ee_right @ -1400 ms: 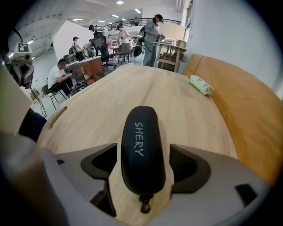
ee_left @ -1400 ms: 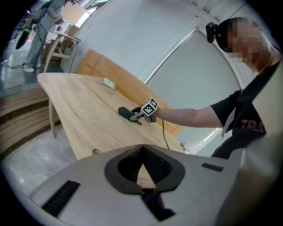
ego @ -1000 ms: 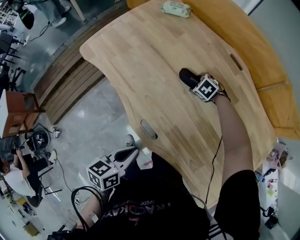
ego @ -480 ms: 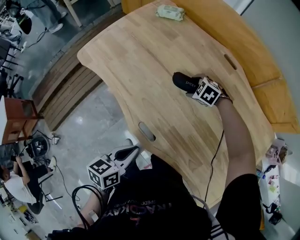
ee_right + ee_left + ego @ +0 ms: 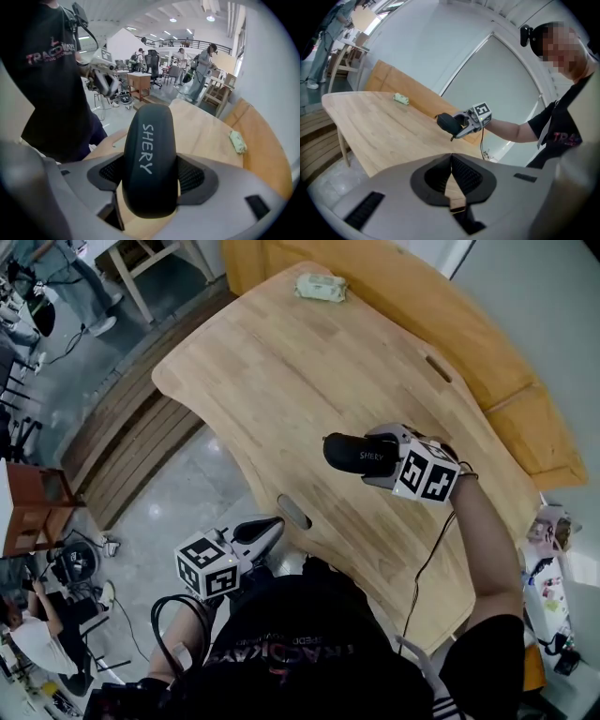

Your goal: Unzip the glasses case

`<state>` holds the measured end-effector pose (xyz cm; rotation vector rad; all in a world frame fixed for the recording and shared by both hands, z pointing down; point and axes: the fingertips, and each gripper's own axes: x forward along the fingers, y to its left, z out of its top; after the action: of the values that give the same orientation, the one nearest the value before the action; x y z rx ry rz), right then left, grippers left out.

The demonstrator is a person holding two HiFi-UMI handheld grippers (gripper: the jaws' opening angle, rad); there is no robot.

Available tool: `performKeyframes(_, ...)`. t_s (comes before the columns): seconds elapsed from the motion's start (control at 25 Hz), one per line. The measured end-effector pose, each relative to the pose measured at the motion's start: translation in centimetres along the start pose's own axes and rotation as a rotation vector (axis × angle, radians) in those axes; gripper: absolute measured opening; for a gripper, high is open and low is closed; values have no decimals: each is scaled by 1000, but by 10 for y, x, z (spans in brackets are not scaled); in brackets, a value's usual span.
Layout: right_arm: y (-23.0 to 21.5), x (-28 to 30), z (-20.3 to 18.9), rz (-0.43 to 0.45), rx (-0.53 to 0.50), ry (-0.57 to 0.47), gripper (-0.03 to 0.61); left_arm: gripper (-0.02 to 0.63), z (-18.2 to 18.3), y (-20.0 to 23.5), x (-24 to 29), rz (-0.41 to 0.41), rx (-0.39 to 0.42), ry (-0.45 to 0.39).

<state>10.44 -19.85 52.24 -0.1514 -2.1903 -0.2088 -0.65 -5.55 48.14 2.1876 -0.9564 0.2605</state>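
Grey moulded plastic, left gripper [image 5: 266, 526]: at 7 o'clock in the head view, off the table edge, its ribbed black pads pressed together with nothing between them. Pale, straight-grained wood, table [image 5: 281, 362]: a smooth, curved top with an oval slot [image 5: 293, 512] near the front edge. A soft pale-green packet [image 5: 321, 287] lies far off at 12 o'clock, and a darker orange-toned wooden bench [image 5: 487, 362] runs behind at 1 to 3 o'clock. Matte black semi-rigid shell, glasses case [image 5: 354, 453]: a rounded, elongated, domed body with white lettering on top, at about 3 o'clock. It appears raised clear of the table top rather than resting on it. Grey plastic with marker cube, right gripper [image 5: 150, 174]: its jaws pinch the case across the width near one end, and the long body sticks out ahead of the pads. Step in hand, as judged: the case is secured and presented, and the zip is not yet worked. In the left gripper view a thin dark tab hanging under the case may be the zip pull, but it is too small to be sure. The next move calls for the left jaws to part, find that pull and nip it. It should then be drawn round the seam while the right grip stays firm on the smooth shell, which could slip or twist.
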Motion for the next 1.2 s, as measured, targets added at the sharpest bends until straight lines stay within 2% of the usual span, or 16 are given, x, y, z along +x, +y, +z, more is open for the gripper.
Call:
performKeyframes(0.16,46,-30,40,36,-43,-50,350,38,28,1,-5,-135,132,-28)
performKeyframes(0.28,76,-48,70,48,-77,-80,350,110,46,-8,-9,-300,202,-26)
performKeyframes(0.36,91,-56,89,49,-105,-88,350,115,58,-18,-15,-392,257,-15)
performKeyframes(0.64,115,-64,125,9,-208,-29,350,118,67,-51,-33,-627,509,150)
performKeyframes(0.96,136,-62,146,7,-258,7,350,118,60,-61,-57,-758,661,288)
performKeyframes(1.08,143,-61,151,14,-272,24,350,118,53,-70,-67,-824,684,325)
performKeyframes(1.2,148,-59,154,10,-294,44,350,118,48,-73,-72,-844,707,351)
